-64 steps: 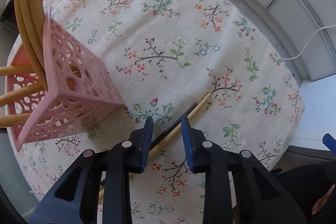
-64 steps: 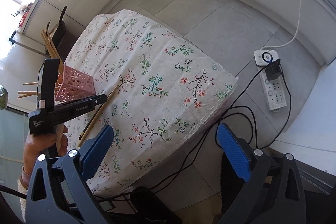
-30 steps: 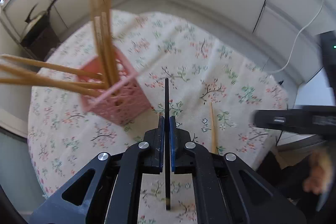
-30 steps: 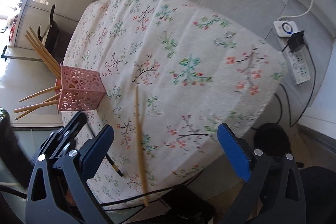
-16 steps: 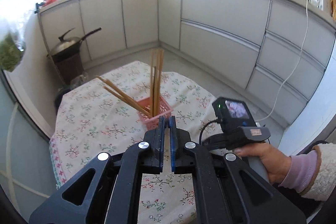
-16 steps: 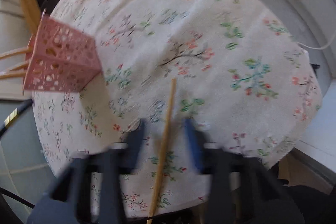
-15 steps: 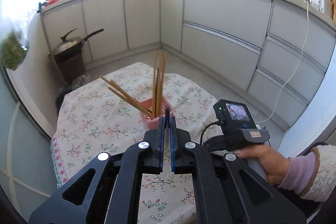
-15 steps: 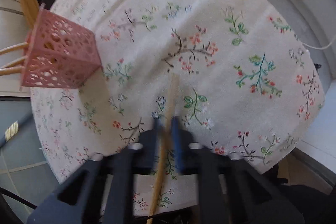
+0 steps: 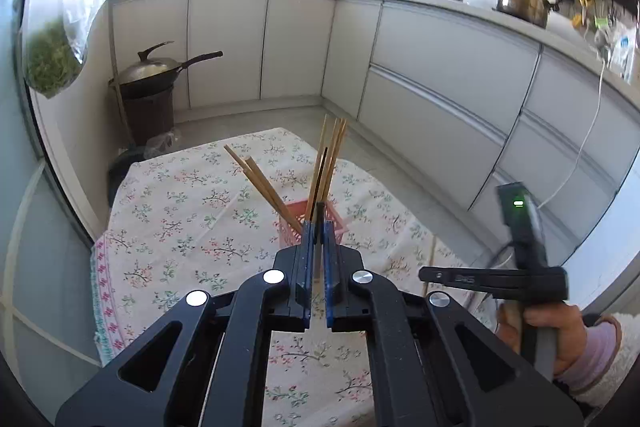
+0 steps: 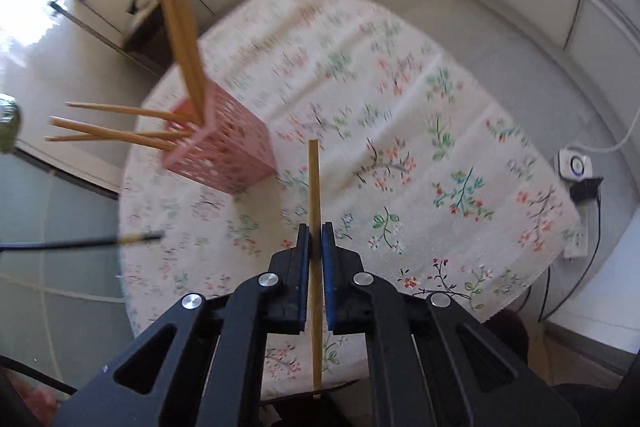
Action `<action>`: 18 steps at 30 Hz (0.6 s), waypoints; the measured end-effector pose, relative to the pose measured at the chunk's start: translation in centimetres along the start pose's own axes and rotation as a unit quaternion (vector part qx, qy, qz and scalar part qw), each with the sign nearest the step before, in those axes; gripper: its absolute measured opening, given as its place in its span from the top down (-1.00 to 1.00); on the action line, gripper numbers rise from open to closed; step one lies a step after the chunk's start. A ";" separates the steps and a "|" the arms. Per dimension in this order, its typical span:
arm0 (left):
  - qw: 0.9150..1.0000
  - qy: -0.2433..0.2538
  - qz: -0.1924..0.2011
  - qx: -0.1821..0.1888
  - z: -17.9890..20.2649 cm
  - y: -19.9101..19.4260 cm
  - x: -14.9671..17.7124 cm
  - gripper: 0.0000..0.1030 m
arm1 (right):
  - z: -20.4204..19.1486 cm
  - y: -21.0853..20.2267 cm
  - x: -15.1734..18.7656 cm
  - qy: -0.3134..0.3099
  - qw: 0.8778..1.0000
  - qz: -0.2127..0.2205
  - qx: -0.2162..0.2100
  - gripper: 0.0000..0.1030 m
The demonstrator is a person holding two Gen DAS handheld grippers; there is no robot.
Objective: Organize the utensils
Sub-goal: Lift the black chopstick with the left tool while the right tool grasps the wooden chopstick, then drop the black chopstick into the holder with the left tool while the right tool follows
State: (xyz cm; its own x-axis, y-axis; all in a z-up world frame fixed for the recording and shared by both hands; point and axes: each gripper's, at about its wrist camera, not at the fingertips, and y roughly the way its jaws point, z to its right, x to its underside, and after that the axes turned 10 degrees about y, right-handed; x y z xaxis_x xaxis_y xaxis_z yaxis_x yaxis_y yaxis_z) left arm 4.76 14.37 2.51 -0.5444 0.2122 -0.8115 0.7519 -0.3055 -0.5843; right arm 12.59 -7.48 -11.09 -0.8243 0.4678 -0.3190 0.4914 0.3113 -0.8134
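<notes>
Now your left fingers (image 9: 316, 233) are pinching 1 dark chopstick (image 9: 319, 183), which runs up in front of the pink basket (image 9: 336, 217). Your right fingers (image 10: 315, 239) are clamped on 1 bamboo chopstick (image 10: 314, 187), lifted clear of the floral cloth on the desk (image 10: 460, 147) with its tip toward the basket.

You appear to be in the carry step: both sticks picked up, neither dropped in yet. Next you will likely need to stand each stick more upright, bring its lower end over the open top of the basket, and only then let go, 1 hand at a time so the 2 tools do not cross.

The basket already holds about 7 bamboo chopsticks (image 10: 120, 129), in 2 fans: 3 leaning one way, roughly 4 the other. Motion blur makes that count uncertain. No loose chopstick shows on the cloth.
</notes>
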 end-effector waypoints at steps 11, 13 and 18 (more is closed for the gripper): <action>0.997 -0.065 0.037 0.012 -1.0 -0.3 -2.2 0.93 | -1.2 -10.8 -4.1 0.001 0.991 0.104 -0.087 0.88; 0.997 -0.069 0.042 0.012 -1.0 -0.3 -2.7 0.93 | -1.1 -11.6 -4.6 0.007 0.989 0.113 -0.093 0.88; 0.994 -0.092 0.053 0.000 -1.3 0.8 -4.3 0.93 | -0.3 -12.7 -5.5 0.020 0.987 0.121 -0.104 0.88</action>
State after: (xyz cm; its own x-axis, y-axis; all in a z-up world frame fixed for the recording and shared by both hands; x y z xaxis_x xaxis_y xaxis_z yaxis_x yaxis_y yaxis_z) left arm 8.12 14.42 5.51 -0.5211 0.0064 -0.8535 0.8084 -0.3169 -0.4960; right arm 11.01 -13.78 1.10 -0.6658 0.5806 -0.4686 0.7230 0.3468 -0.5976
